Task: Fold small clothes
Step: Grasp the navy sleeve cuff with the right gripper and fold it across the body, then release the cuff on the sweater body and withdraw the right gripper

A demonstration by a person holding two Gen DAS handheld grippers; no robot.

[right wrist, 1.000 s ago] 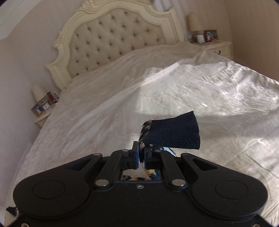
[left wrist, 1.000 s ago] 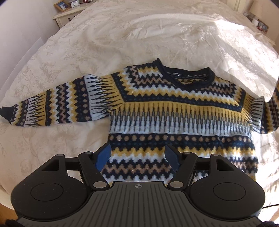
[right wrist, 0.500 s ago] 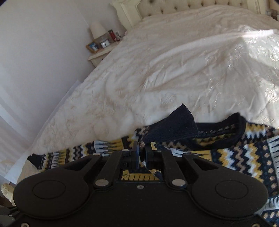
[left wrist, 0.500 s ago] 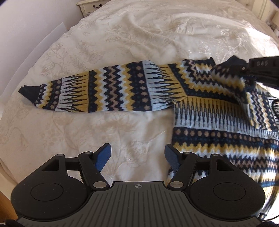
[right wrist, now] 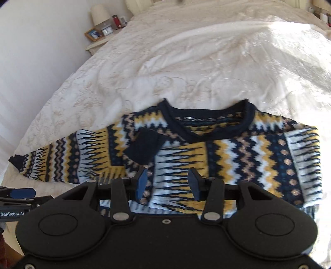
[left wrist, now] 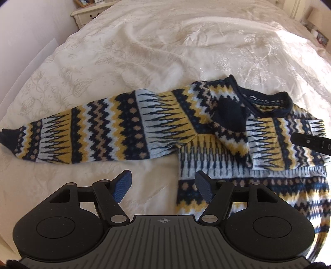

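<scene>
"GenRobot.AI" is printed in white on the side of the black left gripper (right wrist: 18, 195), where it enters the right wrist view at nine o'clock. Another black housing at the three o'clock edge of the left wrist view carries pale letters too blurred to read.

The navy, mustard, white and tan zigzag-patterned knitted sweater (left wrist: 206, 128) lies flat on the cream embroidered bedspread (left wrist: 144, 47). Its right sleeve (right wrist: 238, 157) is folded across the chest, with the dark navy ribbed cuff (right wrist: 142, 147) resting just below the neckline at about ten o'clock from the right gripper (right wrist: 167, 183). Half a second ago that gripper was clamped on this cuff and carrying it over the body; now its blue-padded fingers (right wrist: 141, 182) stand wide apart, hold nothing, and hover above the folded sleeve. A second ago the sleeve was lifted clear over bare bedding.

In its own view the left gripper (left wrist: 163, 186) is spread wide and empty, as before, above the bedspread beside the sweater's hem. The other sleeve (left wrist: 82, 132) stretches out toward nine o'clock.

A cream bedside table (right wrist: 97, 44) at eleven o'clock carries a framed photo (right wrist: 93, 34), a small clock (right wrist: 107, 31) and a pale lamp base (right wrist: 100, 13).
</scene>
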